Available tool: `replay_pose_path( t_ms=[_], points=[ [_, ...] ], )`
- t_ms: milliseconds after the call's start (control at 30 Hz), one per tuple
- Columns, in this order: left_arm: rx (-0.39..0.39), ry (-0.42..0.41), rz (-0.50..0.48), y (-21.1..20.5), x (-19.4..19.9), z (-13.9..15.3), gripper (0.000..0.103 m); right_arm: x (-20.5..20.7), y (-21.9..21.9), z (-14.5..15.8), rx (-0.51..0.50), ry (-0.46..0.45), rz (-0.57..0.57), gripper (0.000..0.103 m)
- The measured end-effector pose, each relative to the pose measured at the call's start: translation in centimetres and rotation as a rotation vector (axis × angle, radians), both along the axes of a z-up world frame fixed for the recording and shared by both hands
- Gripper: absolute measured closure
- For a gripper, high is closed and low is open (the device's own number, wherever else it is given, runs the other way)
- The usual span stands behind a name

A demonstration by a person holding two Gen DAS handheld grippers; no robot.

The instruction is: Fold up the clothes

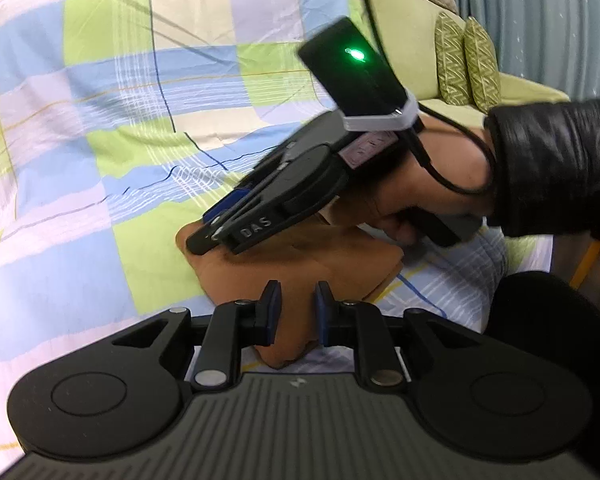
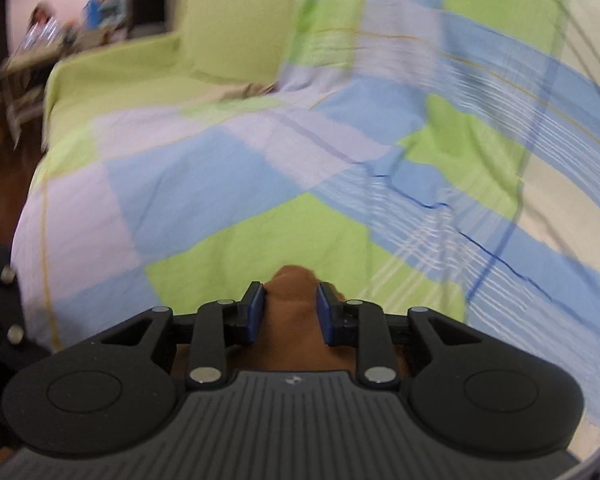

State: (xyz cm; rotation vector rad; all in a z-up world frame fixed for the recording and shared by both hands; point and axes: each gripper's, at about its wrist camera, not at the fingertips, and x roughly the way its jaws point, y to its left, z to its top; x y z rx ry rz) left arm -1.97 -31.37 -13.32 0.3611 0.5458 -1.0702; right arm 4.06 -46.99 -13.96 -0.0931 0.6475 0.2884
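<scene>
A brown garment (image 1: pixel 300 264) lies bunched in a small folded pile on the checked bedsheet (image 1: pixel 120 120). My left gripper (image 1: pixel 296 304) is shut on the near edge of the brown garment. My right gripper (image 1: pixel 208 236) shows in the left wrist view, tips down on the far left corner of the pile. In the right wrist view my right gripper (image 2: pixel 290 300) is shut on a fold of the brown garment (image 2: pixel 292 320) above the sheet (image 2: pixel 220 200).
The sheet covers a green sofa or bed (image 2: pixel 148 72). Two green patterned cushions (image 1: pixel 464 64) stand at the back right by a grey-blue curtain (image 1: pixel 548 20). A cluttered table (image 2: pixel 40 40) stands beyond the sofa's end.
</scene>
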Motion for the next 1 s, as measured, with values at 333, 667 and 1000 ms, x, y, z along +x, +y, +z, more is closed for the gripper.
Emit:
replay_pose_path(
  t_ms=[333,667,1000],
  points=[
    [0.047,-0.028,-0.005,-0.5,-0.4,1.2,0.082,-1.2,-4.0,0.6,0.231,-0.007,-0.179,0.086],
    [0.072,-0.053,-0.022,-1.2,-0.5,0.5,0.081,-11.0,-2.6,-1.9,0.151,-0.046,-0.238,0.086],
    [0.102,-0.081,0.043,1.9,-2.3,1.1,0.070,-15.4,0.0,1.2,0.155,-0.153,-0.306,0.082]
  ],
)
